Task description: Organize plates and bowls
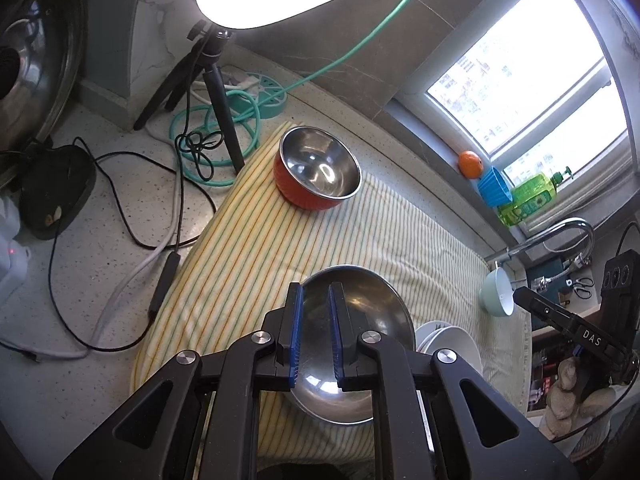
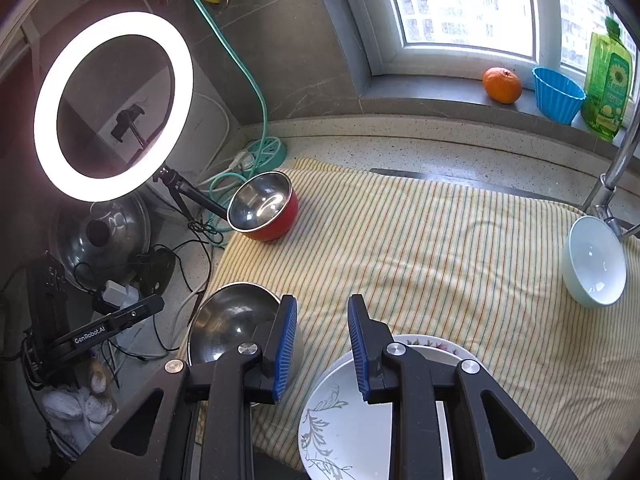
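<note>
A red bowl with a steel inside [image 1: 318,168] [image 2: 264,206] sits at the far left of the striped cloth [image 1: 248,240] [image 2: 440,248]. A steel bowl [image 1: 356,344] [image 2: 232,320] rests near the front. My left gripper [image 1: 316,292] hovers over its near rim, jaws open a little, holding nothing. White patterned plates [image 1: 448,344] [image 2: 344,408] are stacked right of the steel bowl. My right gripper [image 2: 322,304] is open above the plates' left edge. A pale blue bowl [image 1: 496,292] [image 2: 594,262] lies on the cloth's right edge.
A ring light on a tripod [image 2: 112,104], cables [image 1: 120,208] and a green hose [image 1: 208,140] crowd the counter at left. A pot lid [image 2: 100,232] leans there. An orange [image 2: 502,85], blue cup [image 2: 558,94] and green bottle [image 2: 608,80] stand on the windowsill. A faucet [image 1: 560,236] is at right.
</note>
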